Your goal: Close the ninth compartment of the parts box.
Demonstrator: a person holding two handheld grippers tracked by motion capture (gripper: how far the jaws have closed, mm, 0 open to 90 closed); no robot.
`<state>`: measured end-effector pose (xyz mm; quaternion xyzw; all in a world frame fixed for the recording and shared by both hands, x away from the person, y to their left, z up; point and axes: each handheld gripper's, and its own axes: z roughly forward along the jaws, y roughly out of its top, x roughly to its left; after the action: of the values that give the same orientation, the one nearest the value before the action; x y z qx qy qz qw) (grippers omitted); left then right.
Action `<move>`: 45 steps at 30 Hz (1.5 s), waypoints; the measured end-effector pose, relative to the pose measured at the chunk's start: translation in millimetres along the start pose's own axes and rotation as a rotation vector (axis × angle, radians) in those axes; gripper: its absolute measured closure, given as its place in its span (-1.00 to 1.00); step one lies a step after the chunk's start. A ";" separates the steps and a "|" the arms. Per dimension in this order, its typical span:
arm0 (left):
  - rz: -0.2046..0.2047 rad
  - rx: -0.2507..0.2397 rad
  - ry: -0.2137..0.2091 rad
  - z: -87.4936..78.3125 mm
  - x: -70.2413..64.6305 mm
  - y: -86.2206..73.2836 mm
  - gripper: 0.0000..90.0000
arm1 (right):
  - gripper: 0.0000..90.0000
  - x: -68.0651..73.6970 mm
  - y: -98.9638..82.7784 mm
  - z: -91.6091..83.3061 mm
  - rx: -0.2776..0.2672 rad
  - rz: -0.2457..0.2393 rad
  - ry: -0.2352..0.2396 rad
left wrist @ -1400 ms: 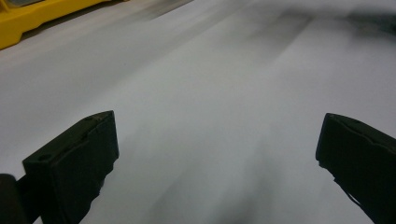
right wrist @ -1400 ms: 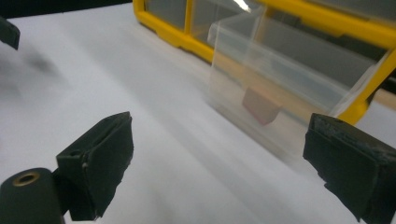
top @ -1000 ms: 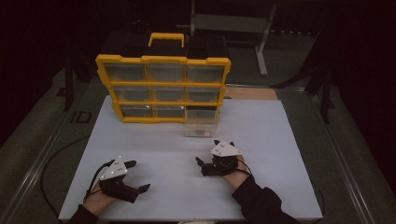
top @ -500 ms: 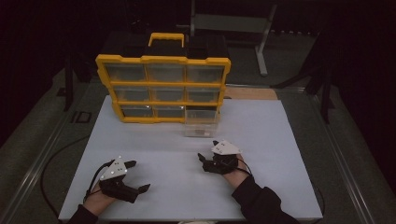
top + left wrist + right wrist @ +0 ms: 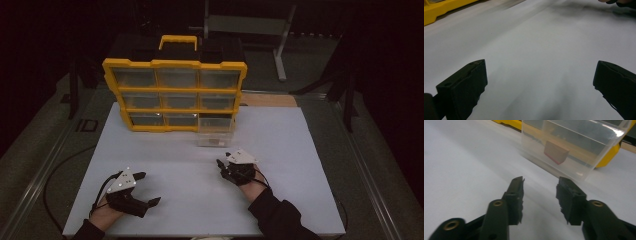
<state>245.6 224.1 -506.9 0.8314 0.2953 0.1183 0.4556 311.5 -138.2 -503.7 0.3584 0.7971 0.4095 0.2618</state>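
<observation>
A yellow organizer [image 5: 174, 64] with clear drawers stands at the back of the white table [image 5: 280, 150]. One clear drawer [image 5: 215, 136] sits out on the table in front of its lower right slot, and holds a small brown block with a red edge [image 5: 556, 152]. My right gripper [image 5: 224, 161] lies on the table just in front of that drawer, open and holding nothing, its jaws [image 5: 541, 181] pointing at the drawer wall [image 5: 584, 140]. My left gripper [image 5: 147, 189] rests near the table's front left, its jaws spread wide [image 5: 540, 65] over bare white surface.
The organizer's yellow edge [image 5: 439, 10] shows at the far left of the left gripper view. A wooden board [image 5: 270, 100] lies behind the table's right part. A metal stand [image 5: 280, 45] is on the floor beyond. Cables [image 5: 55, 175] trail off the table's left side.
The right gripper has edged slightly forward toward the clear drawer. The left gripper has stayed where it was.
</observation>
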 end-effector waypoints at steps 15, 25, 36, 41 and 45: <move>0.000 -0.002 -0.001 -0.6 -0.1 0.3 -1.00 | 0.89 -7.7 4.8 3.9 0.018 0.015 -0.016; -0.001 -0.003 -0.002 -0.4 -0.1 0.2 -1.00 | 1.00 -14.1 9.9 7.8 0.023 0.025 -0.011; -0.005 -0.007 0.000 -0.6 0.2 0.1 -1.00 | 1.00 -20.2 19.9 18.0 0.024 0.025 -0.029; -0.004 -0.006 0.000 -0.6 0.1 0.0 -1.00 | 1.00 -21.8 21.0 23.5 0.041 0.022 -0.029; -0.006 -0.006 -0.001 -0.6 0.2 0.0 -1.00 | 1.00 -24.1 21.9 27.0 0.039 0.019 -0.032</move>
<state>245.5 224.6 -506.6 0.8292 0.2973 0.1175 0.4586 353.1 -135.7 -496.5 0.3776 0.7973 0.3904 0.2633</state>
